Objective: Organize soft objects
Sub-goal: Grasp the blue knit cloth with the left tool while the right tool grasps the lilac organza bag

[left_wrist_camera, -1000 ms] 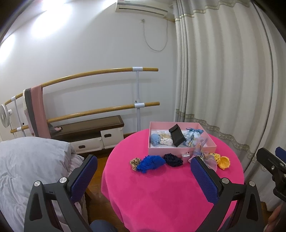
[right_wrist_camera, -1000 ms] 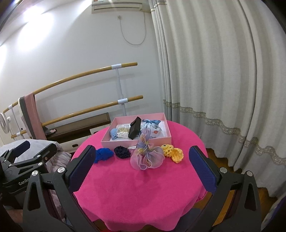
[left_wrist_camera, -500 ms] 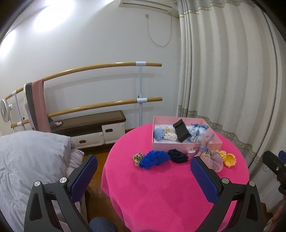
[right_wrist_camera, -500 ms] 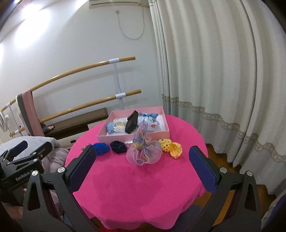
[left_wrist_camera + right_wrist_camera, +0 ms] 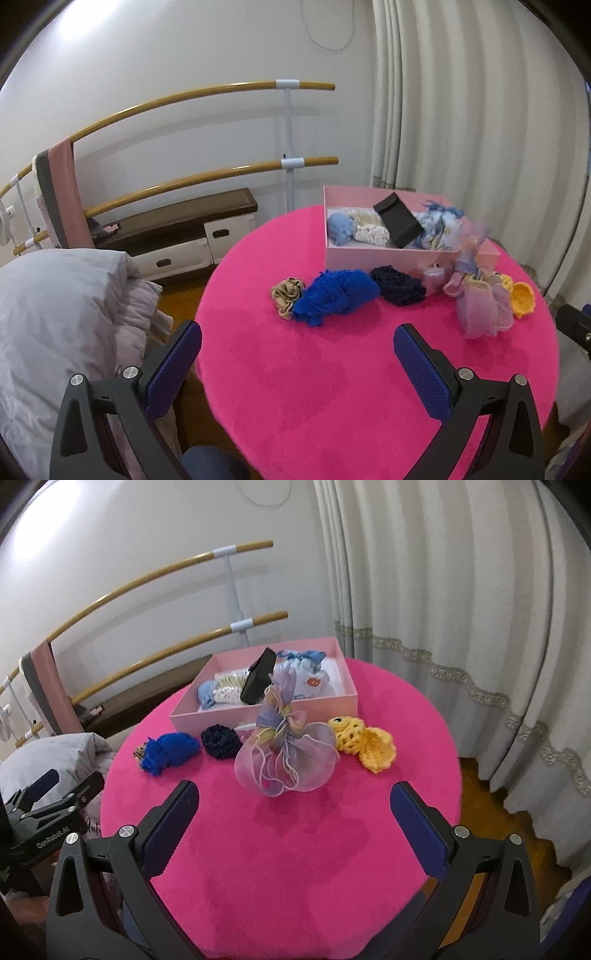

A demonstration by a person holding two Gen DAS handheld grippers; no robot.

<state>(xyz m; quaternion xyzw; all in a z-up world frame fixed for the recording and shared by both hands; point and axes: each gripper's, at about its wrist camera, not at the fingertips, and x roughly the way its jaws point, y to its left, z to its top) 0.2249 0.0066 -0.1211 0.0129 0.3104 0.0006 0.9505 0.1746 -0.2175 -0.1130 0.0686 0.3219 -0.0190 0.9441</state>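
A round table with a hot-pink cloth (image 5: 332,387) (image 5: 295,867) holds a pink box (image 5: 384,256) (image 5: 221,710) with a black pouch (image 5: 399,219) and several soft items inside. In front of the box lie a tan scrunchie (image 5: 286,293), a bright blue knit piece (image 5: 334,295) (image 5: 168,753), a navy knit piece (image 5: 399,290) (image 5: 221,740), a sheer lilac organza bag (image 5: 286,753) (image 5: 480,306) and yellow crochet pieces (image 5: 364,744) (image 5: 521,297). My left gripper (image 5: 297,365) is open and empty, short of the blue piece. My right gripper (image 5: 293,821) is open and empty, short of the organza bag.
White curtains (image 5: 461,609) hang at the right. Wooden ballet bars (image 5: 207,92) run along the wall above a low brown bench with drawers (image 5: 184,229). A grey duvet (image 5: 55,314) lies left of the table. Wooden floor (image 5: 509,823) shows to the right.
Both grippers have moved forward and tilted down toward the table; the objects sit larger and lower in view. Both stay open and empty.
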